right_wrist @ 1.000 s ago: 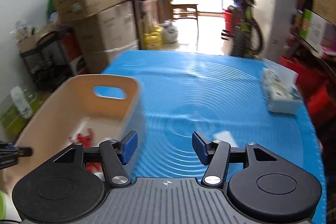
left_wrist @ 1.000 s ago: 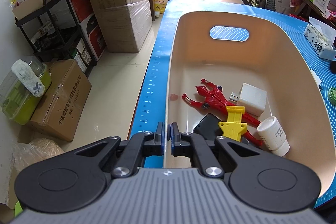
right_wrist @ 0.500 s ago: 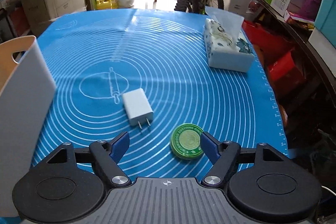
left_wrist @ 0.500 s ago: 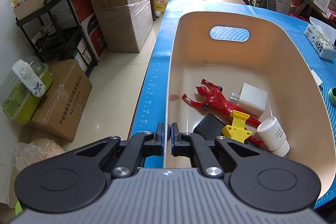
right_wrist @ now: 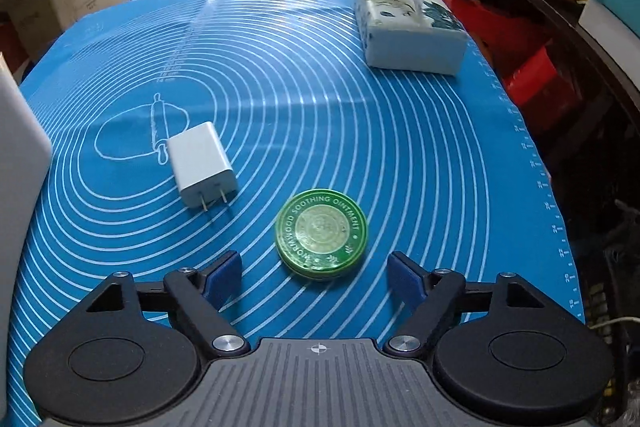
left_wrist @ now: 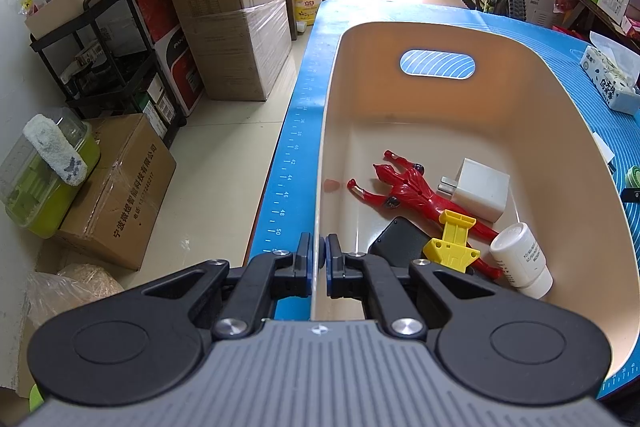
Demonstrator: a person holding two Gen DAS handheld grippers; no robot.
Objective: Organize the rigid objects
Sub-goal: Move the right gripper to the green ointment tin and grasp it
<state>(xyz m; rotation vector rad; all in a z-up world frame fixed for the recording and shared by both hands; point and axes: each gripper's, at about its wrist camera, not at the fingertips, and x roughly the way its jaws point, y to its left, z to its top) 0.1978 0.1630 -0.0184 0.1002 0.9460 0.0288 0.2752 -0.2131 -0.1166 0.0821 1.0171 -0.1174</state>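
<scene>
While the blue baking mat (right_wrist: 360, 115) with white rings fills the right wrist view, only the left wrist view looks into the beige bin (left_wrist: 560, 155), whose near rim the left gripper (left_wrist: 319, 259) clamps. Far right sits a tissue box (right_wrist: 408, 27). A white charger (right_wrist: 200, 163) lies left of the round green tin (right_wrist: 320, 235) lettered "WORMWOOD SOOTHING OINTMENT"; the right gripper (right_wrist: 316, 277) is opening, the tin just beyond its pads, untouched.

Glossy green tin (right_wrist: 321, 234), smooth plastic bin (left_wrist: 532, 131).
</scene>
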